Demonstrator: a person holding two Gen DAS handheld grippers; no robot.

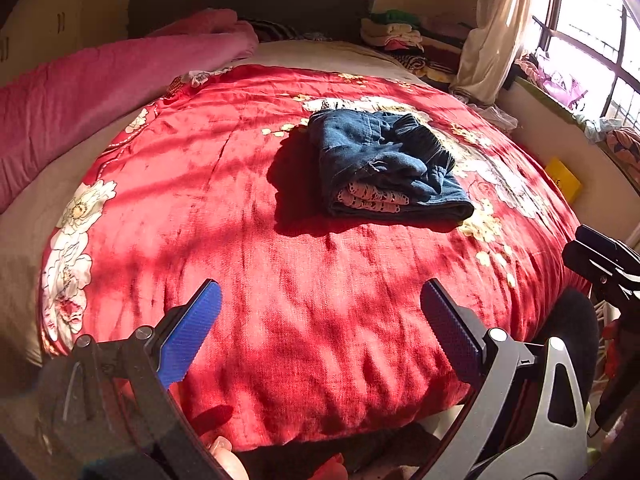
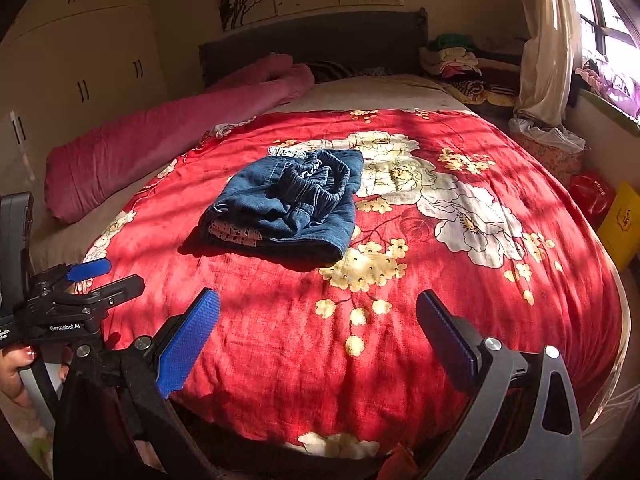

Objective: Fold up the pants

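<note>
1. At the right edge of the left wrist view, only a dark part of the right gripper (image 1: 608, 264) shows; the rest is cut off.
2. At the lower left of the right wrist view, a hand (image 2: 14, 372) is partly hidden behind the left gripper (image 2: 96, 276).
3. Both grippers hover with blue pads spread wide, holding nothing: the left gripper (image 1: 320, 320) and the right gripper (image 2: 318, 320).
4. The folded pants (image 1: 384, 168) lie at upper centre on the red floral quilt (image 1: 280, 320), well apart from the fingers; pale lace peeks from the folds.
5. A pink blanket (image 2: 160, 136) lies upper left, a window (image 1: 592, 20) upper right.
</note>
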